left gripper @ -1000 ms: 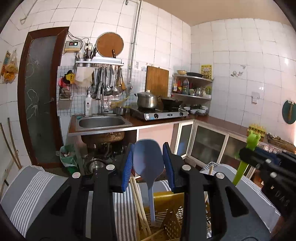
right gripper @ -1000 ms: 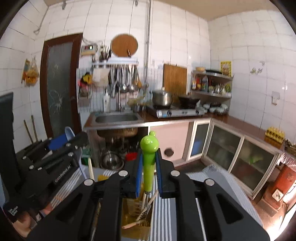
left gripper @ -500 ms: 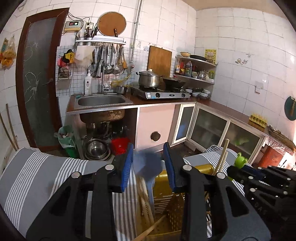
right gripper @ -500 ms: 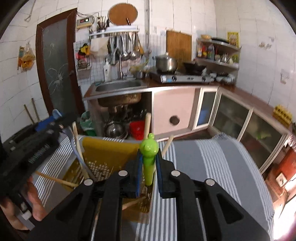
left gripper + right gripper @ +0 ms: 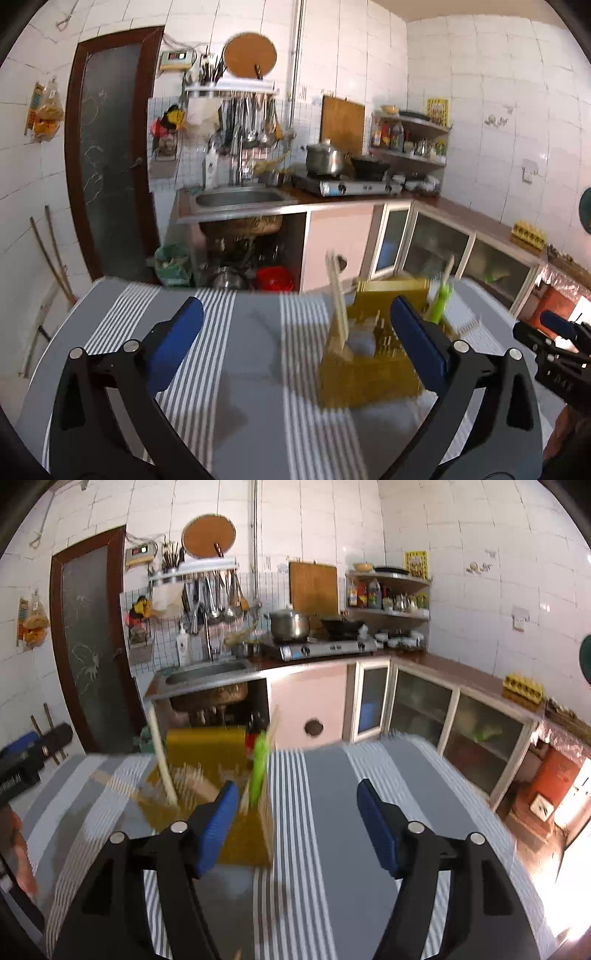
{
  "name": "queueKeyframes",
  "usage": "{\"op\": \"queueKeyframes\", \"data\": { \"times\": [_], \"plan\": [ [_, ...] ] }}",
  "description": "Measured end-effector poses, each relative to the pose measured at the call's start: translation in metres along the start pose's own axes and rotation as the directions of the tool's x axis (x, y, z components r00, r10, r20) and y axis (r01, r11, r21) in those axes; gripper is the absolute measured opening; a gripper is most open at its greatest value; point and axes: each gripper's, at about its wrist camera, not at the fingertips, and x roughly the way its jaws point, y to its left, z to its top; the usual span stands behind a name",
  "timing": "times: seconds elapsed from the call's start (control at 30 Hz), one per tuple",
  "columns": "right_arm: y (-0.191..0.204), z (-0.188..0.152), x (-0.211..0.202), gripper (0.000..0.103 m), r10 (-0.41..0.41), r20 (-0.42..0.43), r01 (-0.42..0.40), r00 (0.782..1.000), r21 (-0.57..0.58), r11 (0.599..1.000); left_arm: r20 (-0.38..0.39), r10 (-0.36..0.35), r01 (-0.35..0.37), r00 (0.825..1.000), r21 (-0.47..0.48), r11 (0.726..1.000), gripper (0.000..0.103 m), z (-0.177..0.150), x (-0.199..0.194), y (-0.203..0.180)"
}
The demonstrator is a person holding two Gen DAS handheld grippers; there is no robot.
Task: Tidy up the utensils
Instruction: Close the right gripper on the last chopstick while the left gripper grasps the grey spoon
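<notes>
A yellow utensil basket (image 5: 373,354) stands on the grey striped cloth (image 5: 240,369); it also shows in the right wrist view (image 5: 207,749). In it stand wooden chopsticks (image 5: 338,299), a blue spoon (image 5: 360,338) and a green-handled utensil (image 5: 441,302), which shows blurred in the right wrist view (image 5: 258,771). My left gripper (image 5: 295,343) is open and empty, to the left of the basket. My right gripper (image 5: 299,827) is open and empty, to the right of the basket. The right gripper also shows at the left wrist view's right edge (image 5: 554,350).
The cloth covers a table whose far edge (image 5: 184,286) faces a kitchen counter with a sink (image 5: 236,199) and a stove (image 5: 347,184). Glass-door cabinets (image 5: 443,716) stand to the right. A dark door (image 5: 107,166) is at the left.
Both grippers have opened and let go of their utensils, the blue spoon and the green-handled utensil, which now stand in the basket. Both grippers have pulled back and apart from the basket.
</notes>
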Motion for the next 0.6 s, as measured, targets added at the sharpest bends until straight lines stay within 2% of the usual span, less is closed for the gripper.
{"op": "queueKeyframes", "data": {
  "times": [0.17,0.33,0.53,0.6],
  "plan": [
    [0.010,-0.062,-0.003,0.066,-0.008,-0.105,0.009,0.994,0.007,1.000,-0.101,0.002,-0.001,0.995,0.013,1.000,0.098,-0.049,-0.009,0.014],
    [0.024,-0.115,0.005,0.066,-0.024,-0.219,0.023,0.975,-0.011,1.000,-0.180,0.032,-0.030,0.983,0.012,0.999,0.098,-0.097,-0.006,0.025],
    [0.037,-0.144,0.016,0.065,-0.060,-0.304,0.057,0.951,-0.019,0.998,-0.261,0.043,-0.037,0.964,0.028,0.999,0.098,-0.133,0.002,0.032],
    [0.043,-0.149,0.020,0.054,-0.056,-0.332,0.055,0.942,-0.013,0.998,-0.275,0.037,-0.026,0.961,0.043,0.999,0.098,-0.138,0.003,0.031]
  ]
}}
